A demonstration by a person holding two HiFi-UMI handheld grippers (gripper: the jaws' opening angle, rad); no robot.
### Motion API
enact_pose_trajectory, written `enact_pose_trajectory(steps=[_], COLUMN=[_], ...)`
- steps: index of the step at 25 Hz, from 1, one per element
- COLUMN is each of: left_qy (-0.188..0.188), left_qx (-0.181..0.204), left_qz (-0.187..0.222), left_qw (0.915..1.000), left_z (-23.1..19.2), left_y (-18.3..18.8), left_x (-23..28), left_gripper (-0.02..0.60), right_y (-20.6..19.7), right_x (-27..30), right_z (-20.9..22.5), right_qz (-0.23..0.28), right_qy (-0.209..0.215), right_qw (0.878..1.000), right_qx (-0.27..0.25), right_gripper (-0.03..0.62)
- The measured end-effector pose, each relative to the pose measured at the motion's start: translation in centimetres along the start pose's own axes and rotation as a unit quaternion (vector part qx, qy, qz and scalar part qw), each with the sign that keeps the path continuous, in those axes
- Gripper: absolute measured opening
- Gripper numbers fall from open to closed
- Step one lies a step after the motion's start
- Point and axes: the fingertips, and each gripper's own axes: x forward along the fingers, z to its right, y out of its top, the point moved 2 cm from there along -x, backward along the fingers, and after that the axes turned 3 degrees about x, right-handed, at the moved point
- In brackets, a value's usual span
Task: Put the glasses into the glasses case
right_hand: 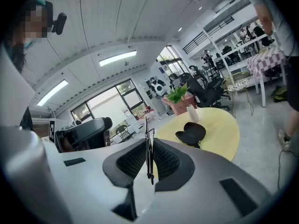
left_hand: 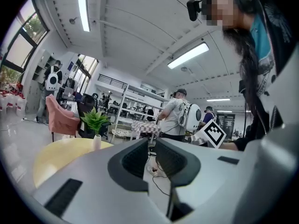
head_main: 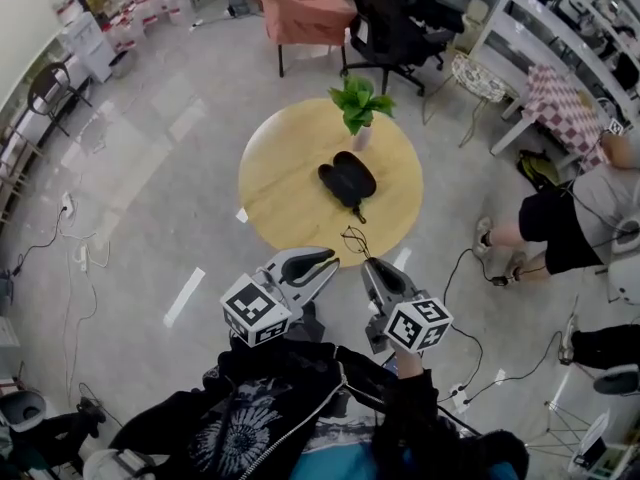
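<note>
An open black glasses case (head_main: 347, 180) lies near the middle of the round yellow table (head_main: 280, 198), and it shows in the right gripper view as the case (right_hand: 191, 132) on the table (right_hand: 219, 125). My right gripper (head_main: 368, 265) is short of the table's near edge. It is shut on thin wire-framed glasses (right_hand: 148, 148), which stick out ahead of the gripper as a dark wire shape (head_main: 353, 238). My left gripper (head_main: 330, 260) is beside it on the left. Its jaws stand nearly together with nothing between them (left_hand: 153, 146).
A green plant in a white vase (head_main: 360, 103) stands at the table's far edge. Behind the table are a pink armchair (head_main: 295, 8) and a black office chair (head_main: 390, 23). A person (head_main: 570, 218) sits at the right, with cables (head_main: 465, 268) on the floor nearby.
</note>
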Motion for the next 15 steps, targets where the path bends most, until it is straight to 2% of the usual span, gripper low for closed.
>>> enact_pose_trajectory(steps=[9, 15], left_qy=[-0.006, -0.010], left_qx=[-0.011, -0.021], left_qz=[0.001, 0.004], left_qw=[0.9999, 0.9997], left_z=[-6.1, -7.7], left_y=[0.5, 0.6], left_x=[0.5, 1.3], left_gripper=[0.046, 0.046], right_y=[2.1, 2.7], right_x=[4.9, 5.5], right_z=[1.1, 1.9], right_qz=[-0.002, -0.010], right_qy=[-0.020, -0.036], right_qw=[1.000, 0.999], right_qx=[0.001, 0.001], right_gripper=[0.063, 0.063])
